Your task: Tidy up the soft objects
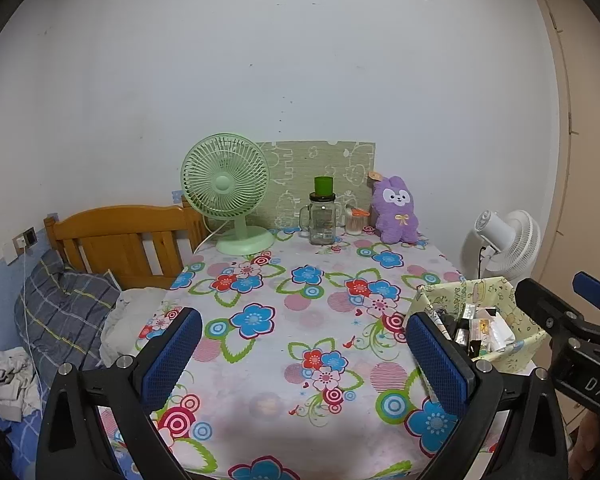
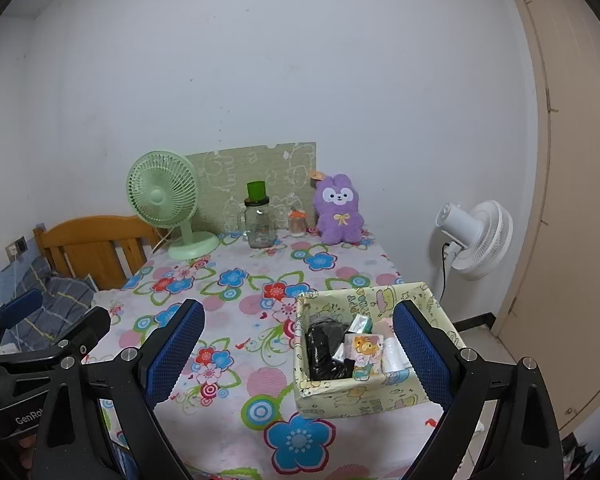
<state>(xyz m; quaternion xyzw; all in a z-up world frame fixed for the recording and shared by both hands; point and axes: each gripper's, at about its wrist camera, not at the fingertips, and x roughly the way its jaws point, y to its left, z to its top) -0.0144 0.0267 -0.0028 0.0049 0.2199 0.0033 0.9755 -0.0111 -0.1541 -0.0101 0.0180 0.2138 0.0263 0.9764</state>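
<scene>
While hovering over the near edge of the table (image 1: 268, 420), both grippers gaping wide with nothing in them. Left gripper (image 1: 304, 344): blue pads far apart, only floral cloth between. Right gripper (image 2: 298, 344): same deal, spread wide, framing part of the box (image 2: 340, 400) but not touching it, pads clear of the walls.

Box sitting at the table's near right corner, yellow-green cartoon print, already stuffed: black bag (image 2: 326, 350), a couple of tissue packs (image 2: 366, 354), white roll (image 2: 396, 354) on the right side.

Purple plush (image 2: 340, 210) way at the back, upright against the green board (image 2: 252, 176), well apart from the box. Next to it a small jar (image 2: 297, 222), then a glass mug (image 2: 260, 220) with a green cup on top, then the green fan (image 2: 164, 196) at far left.

White fan (image 2: 476, 236) on the floor off to the right. Bed and pillow (image 1: 60, 308) on the left.
</scene>
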